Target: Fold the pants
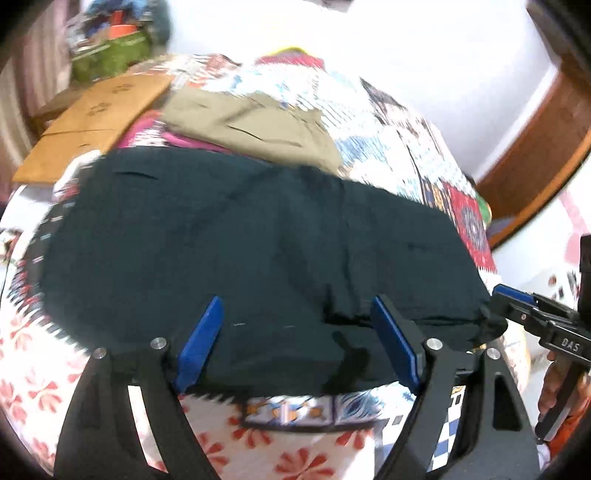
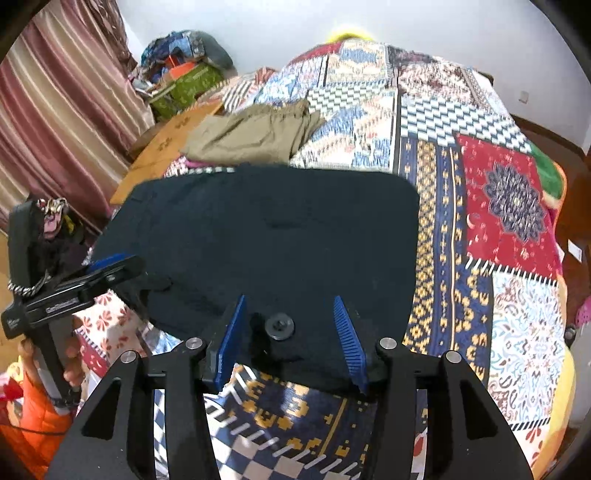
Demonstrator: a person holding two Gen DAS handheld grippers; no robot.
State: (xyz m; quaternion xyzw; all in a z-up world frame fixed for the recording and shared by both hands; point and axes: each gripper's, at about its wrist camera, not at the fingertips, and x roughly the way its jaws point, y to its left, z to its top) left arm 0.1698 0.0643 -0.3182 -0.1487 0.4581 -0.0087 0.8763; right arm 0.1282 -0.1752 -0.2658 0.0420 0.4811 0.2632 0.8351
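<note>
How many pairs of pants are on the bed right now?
2: dark navy folded pants under both open grippers; khaki cotton pants behind them on the patchwork quilt. Others may be hidden.

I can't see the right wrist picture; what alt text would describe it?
Folded dark pants lie on a patchwork bedspread, the open right gripper poised over their near edge by a black button. Khaki pants lie beyond.

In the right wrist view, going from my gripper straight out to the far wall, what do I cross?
Right gripper → black button at the near edge of the dark pants → rest of the dark pants → khaki pants → patchwork bedspread → white wall.
</note>
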